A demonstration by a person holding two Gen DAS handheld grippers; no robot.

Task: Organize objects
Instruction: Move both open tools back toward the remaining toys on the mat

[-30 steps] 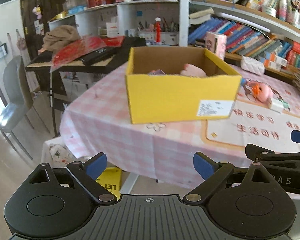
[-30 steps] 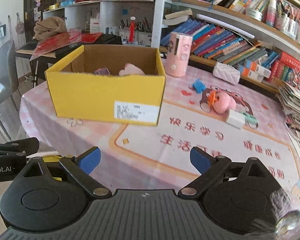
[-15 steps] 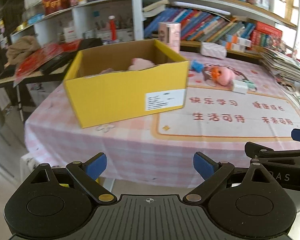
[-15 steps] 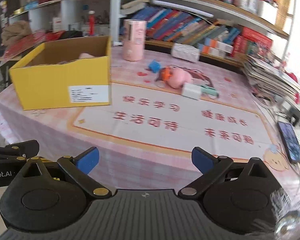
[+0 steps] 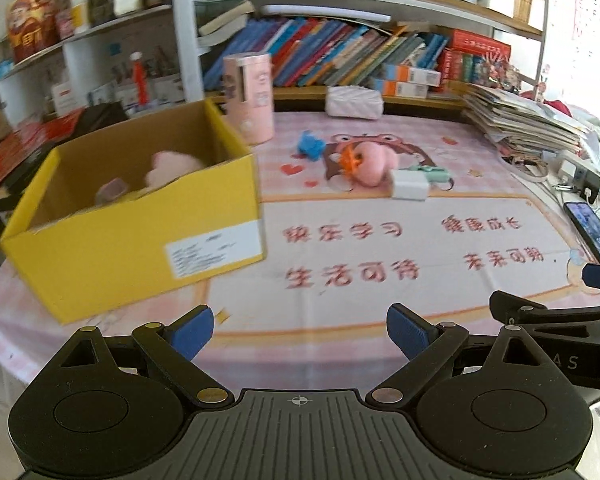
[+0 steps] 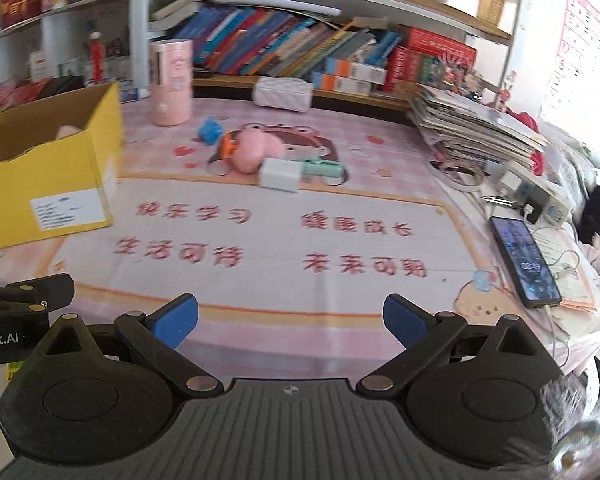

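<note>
A yellow cardboard box (image 5: pixel 136 236) (image 6: pixel 48 184) stands on the table's left with a pink plush (image 5: pixel 172 166) inside. Loose on the mat lie a pink plush toy (image 5: pixel 370 162) (image 6: pixel 252 152), a white block (image 5: pixel 410 185) (image 6: pixel 280 174), a mint-green item (image 6: pixel 324 168) and a small blue toy (image 5: pixel 310 145) (image 6: pixel 210 130). My left gripper (image 5: pixel 300 334) is open and empty at the table's near edge. My right gripper (image 6: pixel 290 322) is open and empty beside it, to the right.
A pink cylinder (image 5: pixel 250 98) (image 6: pixel 172 82) stands behind the box. A white pouch (image 6: pixel 284 92) lies at the back. A paper stack (image 6: pixel 472 128), power strip (image 6: pixel 536 196) and phone (image 6: pixel 524 260) are at the right. Bookshelves (image 5: pixel 360 56) line the back.
Both views have swung to the right, from the box toward the mat and loose toys. Both grippers have stayed open and empty.
</note>
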